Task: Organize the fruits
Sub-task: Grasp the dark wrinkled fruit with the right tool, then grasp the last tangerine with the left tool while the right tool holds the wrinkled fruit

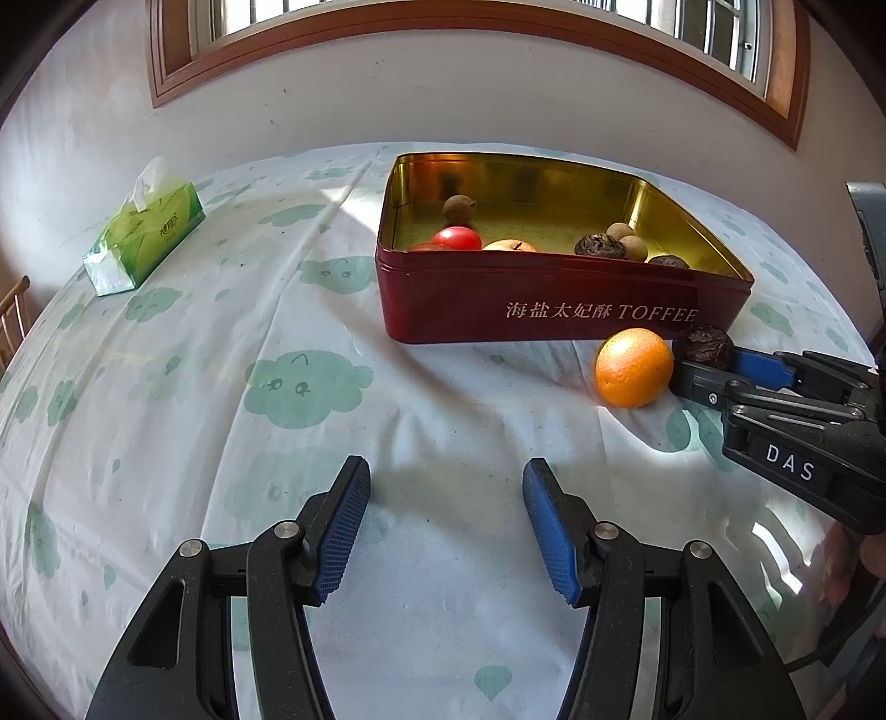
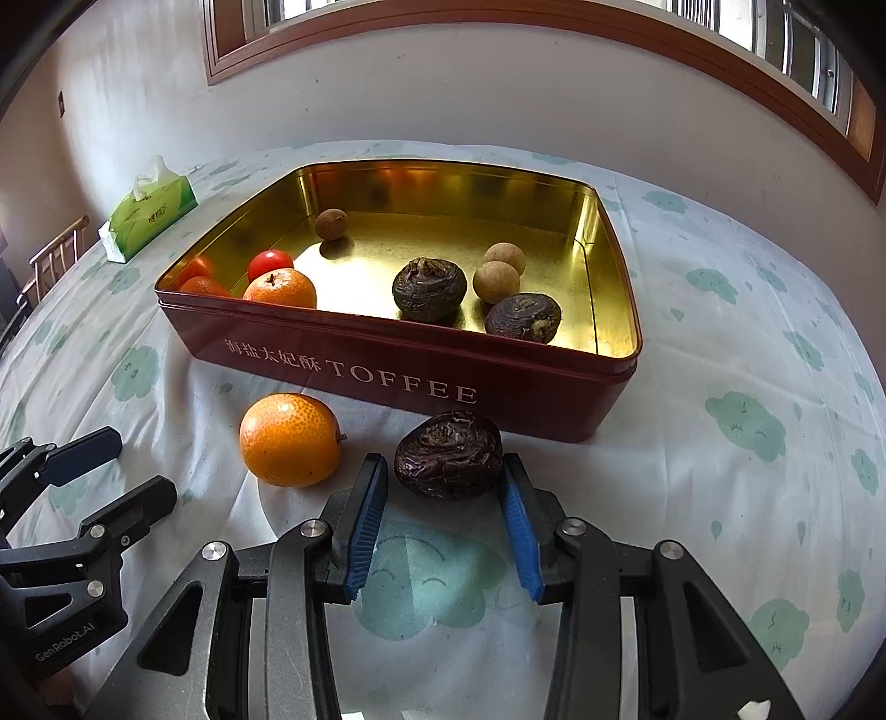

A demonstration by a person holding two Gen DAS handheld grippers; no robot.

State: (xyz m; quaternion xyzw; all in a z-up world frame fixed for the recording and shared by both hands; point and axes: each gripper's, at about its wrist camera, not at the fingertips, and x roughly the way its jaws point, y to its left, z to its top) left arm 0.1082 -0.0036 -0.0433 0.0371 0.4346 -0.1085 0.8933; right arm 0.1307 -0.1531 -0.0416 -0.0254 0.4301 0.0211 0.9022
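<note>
A red TOFFEE tin (image 2: 415, 382) (image 1: 554, 299) with a gold inside holds an orange (image 2: 281, 288), small red tomatoes (image 2: 269, 261), brown longans (image 2: 495, 281) and two dark wrinkled fruits (image 2: 429, 288). On the cloth in front of it lie a loose orange (image 2: 289, 440) (image 1: 633, 366) and a dark wrinkled fruit (image 2: 448, 454) (image 1: 704, 346). My right gripper (image 2: 446, 476) (image 1: 703, 371) is open, its fingertips on either side of that dark fruit. My left gripper (image 1: 446, 476) is open and empty over bare cloth, left of the loose orange.
A green tissue box (image 1: 144, 232) (image 2: 149, 210) stands at the far left of the table. A wall with a wood-framed window (image 1: 443, 33) runs behind the table. A wooden chair back (image 2: 55, 249) shows at the left edge.
</note>
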